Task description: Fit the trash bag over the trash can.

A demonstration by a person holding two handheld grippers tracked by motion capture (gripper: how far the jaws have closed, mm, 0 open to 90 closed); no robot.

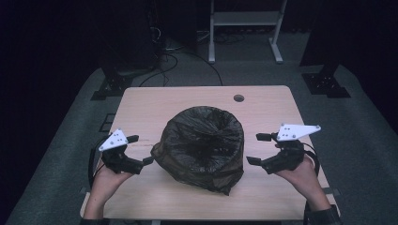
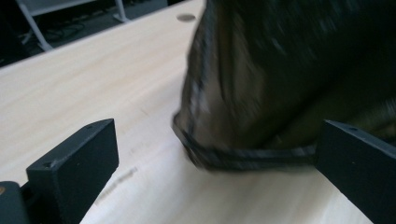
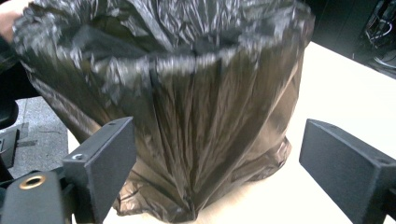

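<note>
In the high view the left gripper (image 1: 140, 151) sits at the lower left of the frame, held in the person's left hand (image 1: 109, 177), whose forearm comes up from the bottom edge. Its jaws point toward the middle of the frame and stand wide apart with nothing pinched. The right gripper (image 1: 258, 149) sits at the lower right, held in the right hand (image 1: 300, 176), a dark sleeve at the wrist. Its jaws point inward too, spread wide, gripping nothing.
</note>
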